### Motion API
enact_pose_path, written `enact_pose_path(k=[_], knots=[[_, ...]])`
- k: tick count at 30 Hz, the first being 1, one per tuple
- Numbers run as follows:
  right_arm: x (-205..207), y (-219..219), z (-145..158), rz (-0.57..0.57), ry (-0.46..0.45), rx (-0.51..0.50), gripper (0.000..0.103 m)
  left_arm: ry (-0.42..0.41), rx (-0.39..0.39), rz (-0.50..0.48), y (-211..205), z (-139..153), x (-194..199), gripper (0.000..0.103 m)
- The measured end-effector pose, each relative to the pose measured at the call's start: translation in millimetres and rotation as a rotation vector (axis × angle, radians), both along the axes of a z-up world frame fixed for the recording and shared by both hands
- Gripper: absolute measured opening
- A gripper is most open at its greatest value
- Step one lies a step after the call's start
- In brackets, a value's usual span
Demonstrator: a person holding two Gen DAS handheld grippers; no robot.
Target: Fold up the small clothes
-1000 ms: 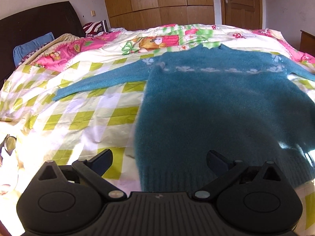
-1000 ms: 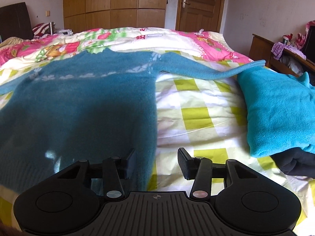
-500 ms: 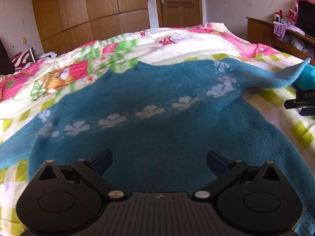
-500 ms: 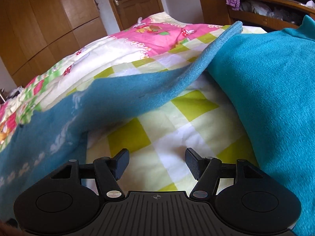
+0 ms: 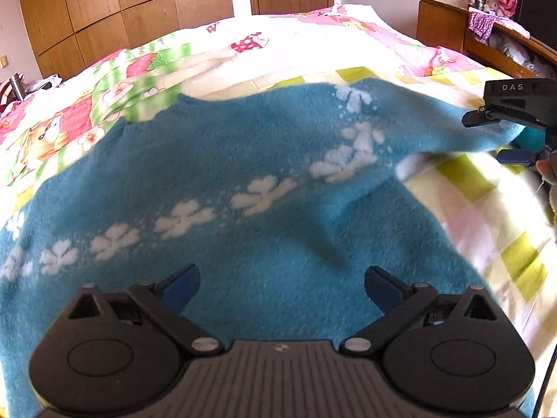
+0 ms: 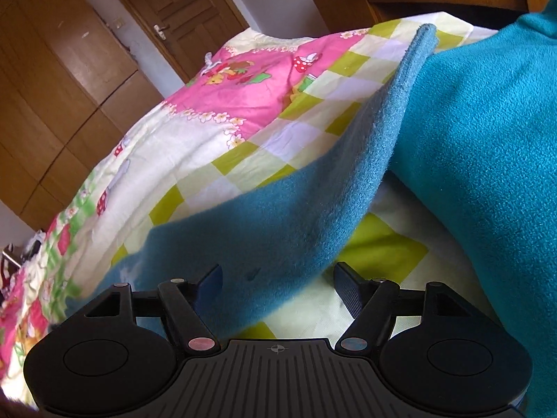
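Observation:
A blue knit sweater [image 5: 243, 146] with a band of white flowers lies spread on the checked quilt [image 5: 487, 209]. My left gripper [image 5: 280, 287] hovers open over the sweater's body, with nothing between its fingers. The sweater's right sleeve [image 6: 348, 188] runs out to the right and up against a teal fleece. My right gripper [image 6: 278, 278] is tilted and open, and the sleeve's lower part lies between its fingers [image 6: 344, 282]. In the left wrist view the right gripper [image 5: 497, 137] shows at the far right, its jaws above and below the sleeve's end.
A folded teal fleece [image 6: 487, 139] is on the bed to the right, against the sleeve. A wooden dresser [image 5: 452, 28] stands beyond the bed's right side. A wardrobe [image 5: 122, 17] and a door [image 6: 181, 24] are at the back. A hand [image 5: 548, 170] shows at the right edge.
My left gripper swung right and forward over the sweater's chest. My right gripper moved in to the right sleeve and tilted, so the sleeve now sits between its open fingers.

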State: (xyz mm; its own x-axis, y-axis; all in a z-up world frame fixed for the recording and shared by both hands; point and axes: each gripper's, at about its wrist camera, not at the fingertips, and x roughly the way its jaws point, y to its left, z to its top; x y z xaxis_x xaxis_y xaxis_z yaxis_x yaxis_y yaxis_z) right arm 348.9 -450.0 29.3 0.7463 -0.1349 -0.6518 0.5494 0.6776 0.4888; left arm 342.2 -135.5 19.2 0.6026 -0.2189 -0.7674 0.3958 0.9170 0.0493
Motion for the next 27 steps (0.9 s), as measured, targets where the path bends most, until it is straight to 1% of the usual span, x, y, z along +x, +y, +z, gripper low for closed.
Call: enact_pose_path(k=[2,5,7,8,9,10,11,12,14,15,16,19,20,22,24,26,27], knots=[[6.2,-9.7,-1.3,-0.049,-0.019,0.033,0.072,-0.013,0.004,-0.024,-11.7,0.0,7.6,0.103],[17.3,-21.8,1.2,-0.092,-0.054,0.036,0.073,-0.015,0.007,-0.044,-26.7,-3.3,20.9,0.103],[24.8,-35.4,-2.3,-0.139,-0.064,0.077,0.073,-0.008,0.004,-0.041,-32.9,-5.6,27.7,0.103],[29.7,-44.6,-4.7,-0.162,-0.059,0.107,0.062,-0.006,0.005,-0.04,-35.4,-6.7,29.7,0.103],[32.8,-52.1,-4.1,-0.184,-0.045,0.119,0.048,-0.004,0.011,-0.036,-37.3,-7.6,30.7,0.103],[35.4,-57.7,-0.2,-0.198,-0.022,0.118,0.024,-0.002,0.017,-0.033,-38.6,-8.4,31.2,0.103],[35.7,-61.7,6.7,-0.192,-0.033,0.116,0.021,0.001,0.022,-0.028,-39.9,-9.2,30.6,0.103],[35.0,-62.3,16.8,-0.172,-0.055,0.095,0.019,0.007,0.023,-0.023,-40.1,-9.7,31.1,0.103],[38.4,-50.7,43.5,-0.092,-0.074,-0.031,0.017,0.018,0.015,-0.007,-37.5,-8.9,30.1,0.103],[41.8,-36.9,60.1,-0.029,-0.091,-0.119,0.017,0.025,0.006,0.009,-34.3,-8.6,30.6,0.103],[44.6,-22.6,73.1,0.028,-0.11,-0.184,0.017,0.032,-0.006,0.024,-30.1,-8.3,30.8,0.103],[53.0,39.7,106.3,0.219,-0.18,-0.369,0.017,0.05,-0.046,0.071,-10.9,-5.9,29.5,0.103],[57.7,65.4,114.0,0.286,-0.207,-0.411,0.017,0.053,-0.056,0.085,-2.4,-4.5,28.4,0.103],[67.4,113.5,122.3,0.4,-0.241,-0.449,0.016,0.053,-0.065,0.108,17.2,-0.7,24.1,0.103],[80.7,168.2,127.5,0.519,-0.271,-0.477,0.016,0.038,-0.055,0.132,43.2,5.1,18.0,0.103],[91.7,220.2,124.2,0.62,-0.282,-0.499,0.015,0.015,-0.034,0.161,71.1,11.6,10.8,0.103],[97.3,246.4,118.7,0.679,-0.264,-0.511,0.015,0.01,-0.028,0.174,83.1,14.5,8.2,0.103]])
